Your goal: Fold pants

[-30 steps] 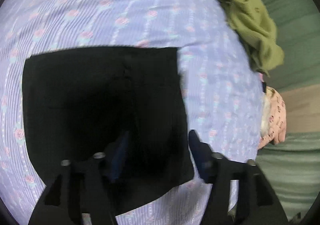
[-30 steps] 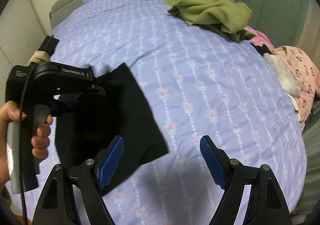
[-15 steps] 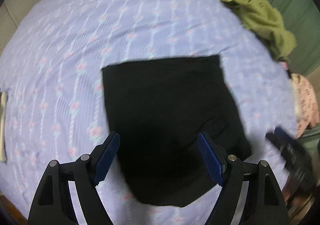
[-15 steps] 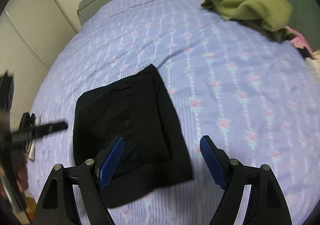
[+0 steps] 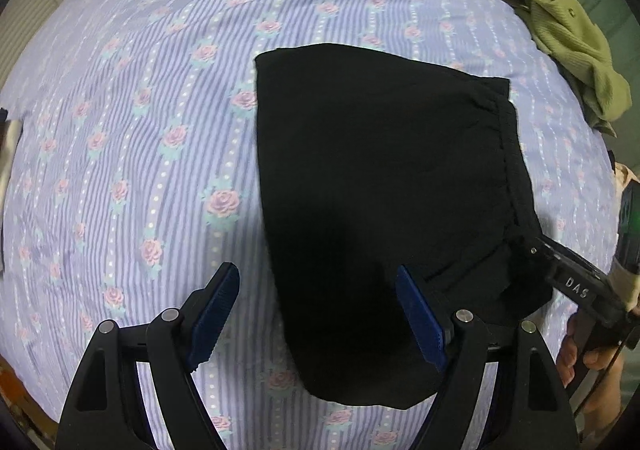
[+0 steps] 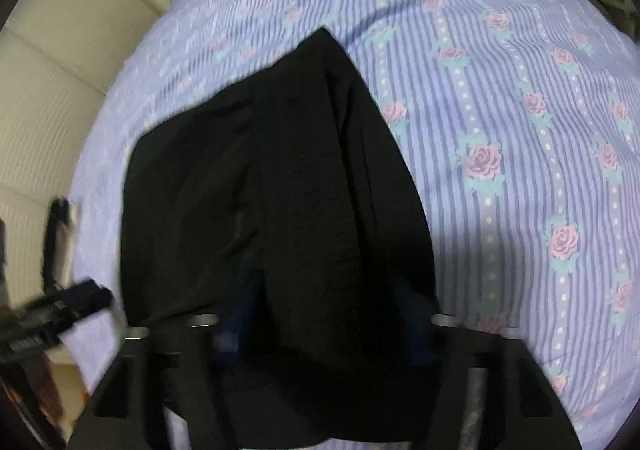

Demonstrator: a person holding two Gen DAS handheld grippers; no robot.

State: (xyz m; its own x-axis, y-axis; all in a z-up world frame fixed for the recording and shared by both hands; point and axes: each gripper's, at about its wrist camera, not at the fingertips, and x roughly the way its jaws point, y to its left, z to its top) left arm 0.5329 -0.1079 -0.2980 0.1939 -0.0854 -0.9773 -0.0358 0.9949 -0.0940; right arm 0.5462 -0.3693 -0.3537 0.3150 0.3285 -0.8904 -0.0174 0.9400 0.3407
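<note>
The black pants (image 5: 380, 186) lie folded into a compact block on the purple floral bedsheet (image 5: 140, 110). My left gripper (image 5: 320, 314) is open just above the near edge of the pants, its right finger over the cloth and its left finger over the sheet. In the right wrist view the pants (image 6: 280, 190) fill the middle. My right gripper (image 6: 328, 330) is low over their near edge with its jaws wide apart, blurred and dark against the cloth. It also shows at the right edge of the left wrist view (image 5: 576, 290), at the waistband corner.
A green sweater (image 5: 568, 34) lies bunched at the bed's far right. A beige padded wall (image 6: 48, 90) runs along the left side of the bed. The left gripper's body (image 6: 52, 314) shows blurred at lower left in the right wrist view.
Both grippers have dropped lower and closer to the near edge of the pants. The right gripper has come down onto the waistband corner. The pants stay flat.
</note>
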